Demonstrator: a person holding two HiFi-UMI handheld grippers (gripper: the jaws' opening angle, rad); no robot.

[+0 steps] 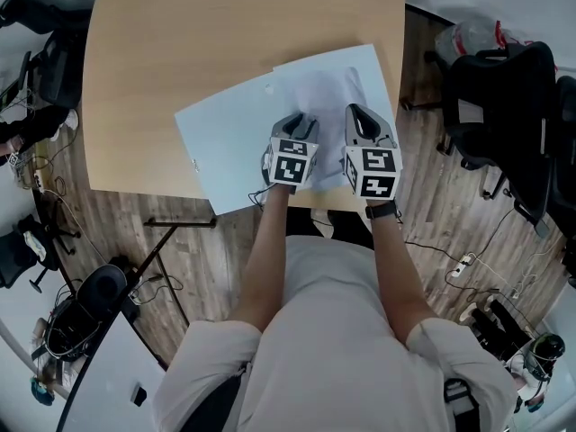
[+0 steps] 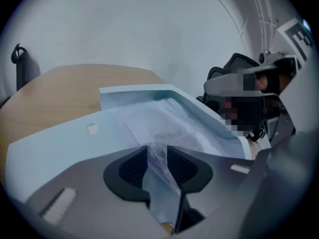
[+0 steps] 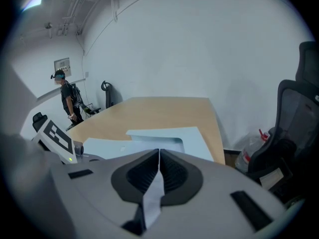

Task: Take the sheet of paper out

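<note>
A light blue folder (image 1: 225,147) lies on the wooden table (image 1: 180,34) by its near edge. A white sheet of paper (image 1: 319,97) lies partly out of the folder's right end, crumpled. My left gripper (image 1: 293,122) rests over the sheet's near edge. In the left gripper view its jaws (image 2: 157,156) stand apart, with a wrinkled fold of the sheet (image 2: 169,126) loose between the pads. My right gripper (image 1: 357,115) is beside it to the right. It (image 3: 159,158) is shut on a strip of the sheet (image 3: 152,199).
Black office chairs (image 1: 504,106) stand right of the table, with a plastic bag (image 1: 468,36) on the floor near them. Cables and gear (image 1: 81,313) lie on the floor at the left. A person (image 3: 65,96) stands far off by the wall.
</note>
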